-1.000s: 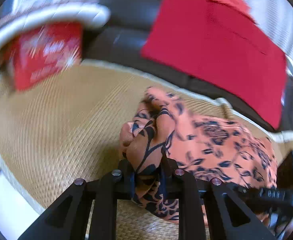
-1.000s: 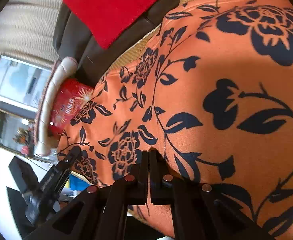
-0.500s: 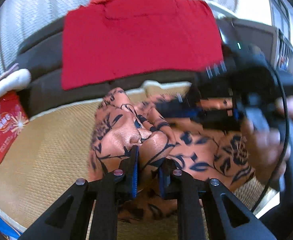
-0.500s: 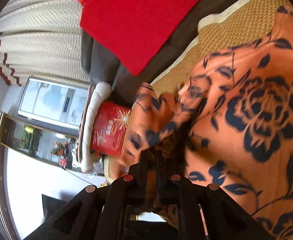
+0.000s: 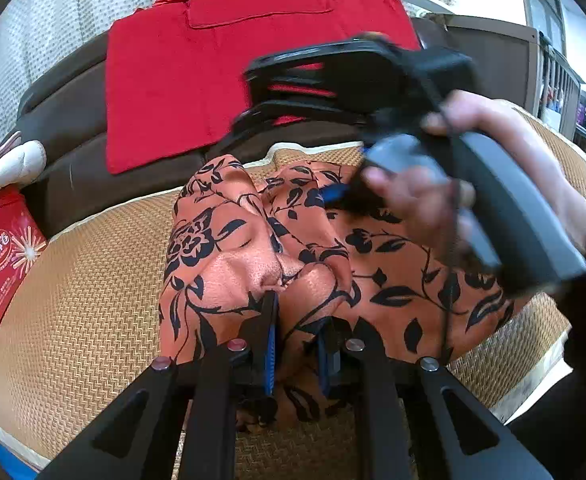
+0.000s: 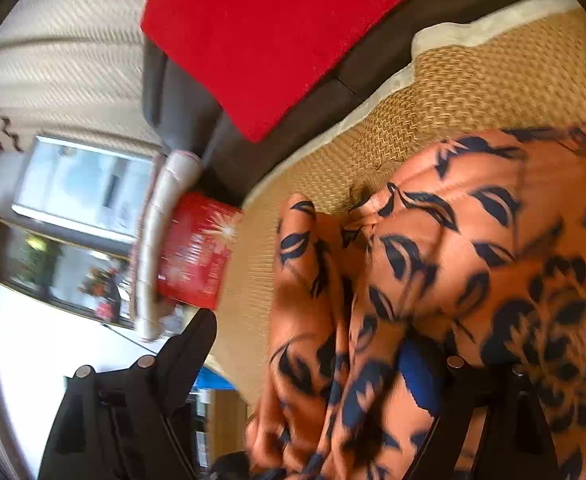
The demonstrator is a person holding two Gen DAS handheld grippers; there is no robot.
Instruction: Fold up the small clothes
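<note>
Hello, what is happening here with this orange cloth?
A person is folding an orange floral garment on a woven mat, with a gripper in each hand. The left gripper is shut on a bunched fold of the cloth. The right gripper has just been opening; its jaws now stand wide, cloth still bunched between them but not pinched.

Orange garment with black floral print, red cloth, tan woven mat

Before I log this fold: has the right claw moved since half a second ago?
Yes. In the left wrist view the right claw has lifted off the floral garment up against the red cloth; its jaws have just been opening.
</note>
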